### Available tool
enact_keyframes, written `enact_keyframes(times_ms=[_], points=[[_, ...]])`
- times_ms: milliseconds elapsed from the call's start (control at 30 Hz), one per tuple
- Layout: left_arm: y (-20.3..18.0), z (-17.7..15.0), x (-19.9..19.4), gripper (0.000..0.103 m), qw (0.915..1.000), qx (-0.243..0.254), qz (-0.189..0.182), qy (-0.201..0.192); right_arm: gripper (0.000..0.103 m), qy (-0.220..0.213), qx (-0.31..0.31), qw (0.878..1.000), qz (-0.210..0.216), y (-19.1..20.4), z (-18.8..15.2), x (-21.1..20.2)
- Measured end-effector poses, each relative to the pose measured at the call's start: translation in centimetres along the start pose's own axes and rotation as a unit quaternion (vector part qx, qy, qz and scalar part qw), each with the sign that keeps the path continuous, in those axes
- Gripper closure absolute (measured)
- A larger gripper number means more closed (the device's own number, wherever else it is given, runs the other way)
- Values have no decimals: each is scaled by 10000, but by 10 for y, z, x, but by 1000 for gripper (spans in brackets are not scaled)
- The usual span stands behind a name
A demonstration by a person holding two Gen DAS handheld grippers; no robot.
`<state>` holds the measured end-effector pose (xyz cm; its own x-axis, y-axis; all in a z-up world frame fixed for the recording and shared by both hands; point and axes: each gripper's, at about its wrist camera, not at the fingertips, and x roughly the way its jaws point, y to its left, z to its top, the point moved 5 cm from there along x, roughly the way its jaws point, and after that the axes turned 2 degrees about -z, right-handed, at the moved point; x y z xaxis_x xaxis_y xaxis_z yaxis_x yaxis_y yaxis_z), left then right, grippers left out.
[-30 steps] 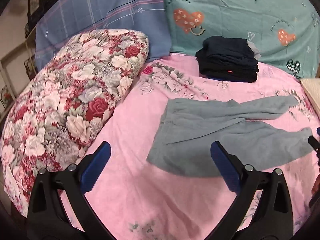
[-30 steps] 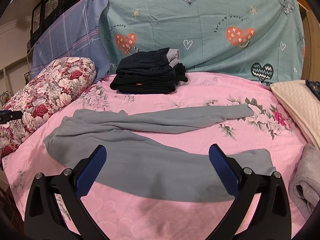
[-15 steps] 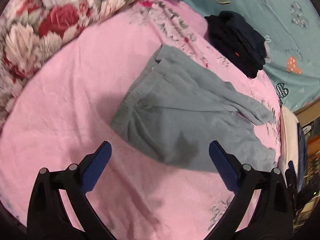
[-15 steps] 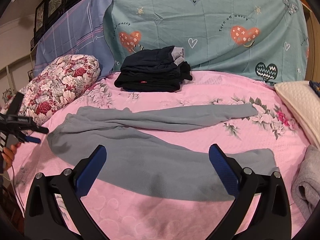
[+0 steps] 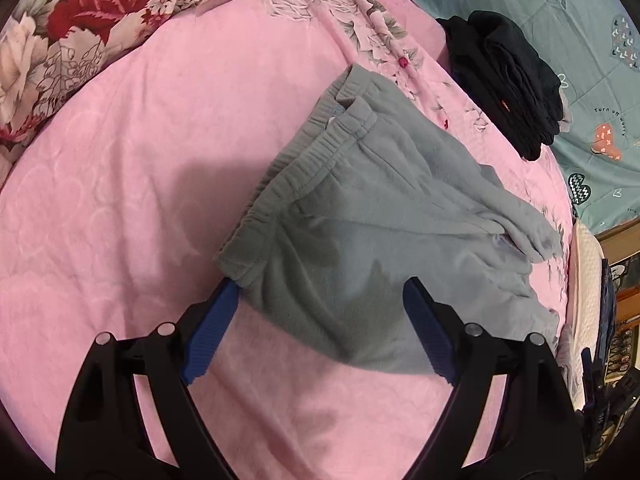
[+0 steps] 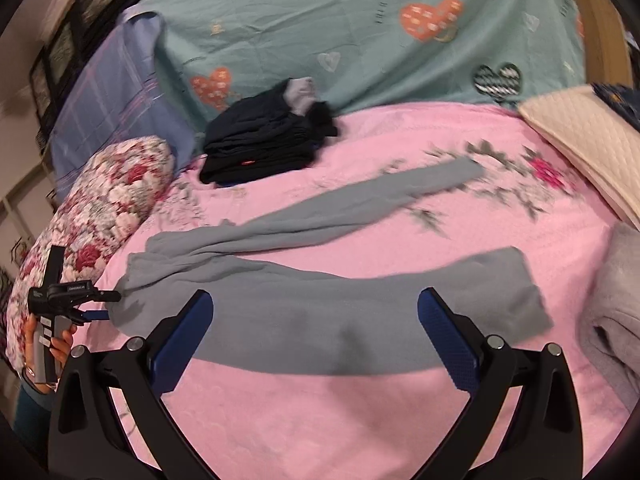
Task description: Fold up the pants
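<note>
- Lying flat on the pink bedspread (image 6: 360, 432): grey pants (image 6: 320, 320), unfolded, waistband toward the flowered pillow (image 6: 100, 208) on the left, two legs splayed apart toward the right.
- Looks soft, fleecy and light; likely to sag, drag and wrinkle when lifted, not slip or break.
- Left gripper (image 5: 320, 320): spread wide, pinching nothing, hovering just at the near corner of the waistband (image 5: 296, 184), one blue pad beside the elastic edge.
- Best hold on the left, by judgement: the thick elastic waistband corner, firmer than the rest.
- Right gripper (image 6: 316, 336): also spread wide and empty, over the near leg's middle.
- Best hold on the right, by judgement: the near leg's cuff (image 6: 516, 292), to carry it over onto the far leg (image 6: 360, 200).
- No true containers in view; only a stack of dark folded clothes (image 6: 264, 144) at the back, well apart from the pants, and a grey garment (image 6: 612, 320) plus a cream cushion (image 6: 580, 132) at the right edge.
</note>
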<state>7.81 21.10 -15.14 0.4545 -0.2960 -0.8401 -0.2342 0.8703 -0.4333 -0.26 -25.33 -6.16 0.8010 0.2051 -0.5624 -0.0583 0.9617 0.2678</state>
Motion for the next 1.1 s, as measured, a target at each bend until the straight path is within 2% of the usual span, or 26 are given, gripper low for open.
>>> enact_keyframes(times_ms=[67,100,133,167,233,333,433,500,567,700,833,867,900,967,1000,1100], points=[[-3,1,1,20,9999,80,39,-70,1,157,319,9991,-223,-35,1,-10],[-4,1,0,25,9999,123,32,-108,1,224,516,9978,-339,-54,-1,-16],[-6,0,1,45,9997,186,28,-140,1,293,740,9959,-425,-72,-1,-21],[-7,-1,1,70,9997,223,2,-126,1,338,976,9936,-464,-89,-4,-27],[-7,-3,6,92,9996,197,-219,28,1,479,1343,9886,-491,-119,-11,-33],[-8,-5,7,94,9995,228,-205,-48,2,815,1828,9789,-423,-150,-27,-28],[-10,-5,4,95,9994,298,-132,-137,16,1053,2203,9696,-184,-164,-39,-14],[-11,-5,2,95,9993,326,-103,-175,31,1158,2241,9676,-133,-168,-41,-2],[-12,-4,0,95,9991,359,-82,-213,38,1248,2130,9688,-231,-169,-41,10],[-10,-4,1,95,9992,355,8,-181,39,1165,1813,9750,-551,-176,-28,24],[-9,-5,6,95,9993,337,56,-135,39,1288,1498,9779,-684,-174,-22,34],[-9,-5,7,95,9993,333,58,-152,42,1338,1372,9788,-728,-172,-22,36],[-10,-5,7,95,9993,339,61,-160,61,1415,1170,9798,-787,-169,-22,37],[-11,-5,7,95,9993,335,73,-161,81,1623,804,9798,-853,-161,-24,42],[-12,-5,7,95,9993,339,85,-162,97,1689,716,9795,-834,-158,-24,44],[-13,-5,6,95,9991,369,117,-175,100,1768,410,9802,-791,-145,-23,44]])
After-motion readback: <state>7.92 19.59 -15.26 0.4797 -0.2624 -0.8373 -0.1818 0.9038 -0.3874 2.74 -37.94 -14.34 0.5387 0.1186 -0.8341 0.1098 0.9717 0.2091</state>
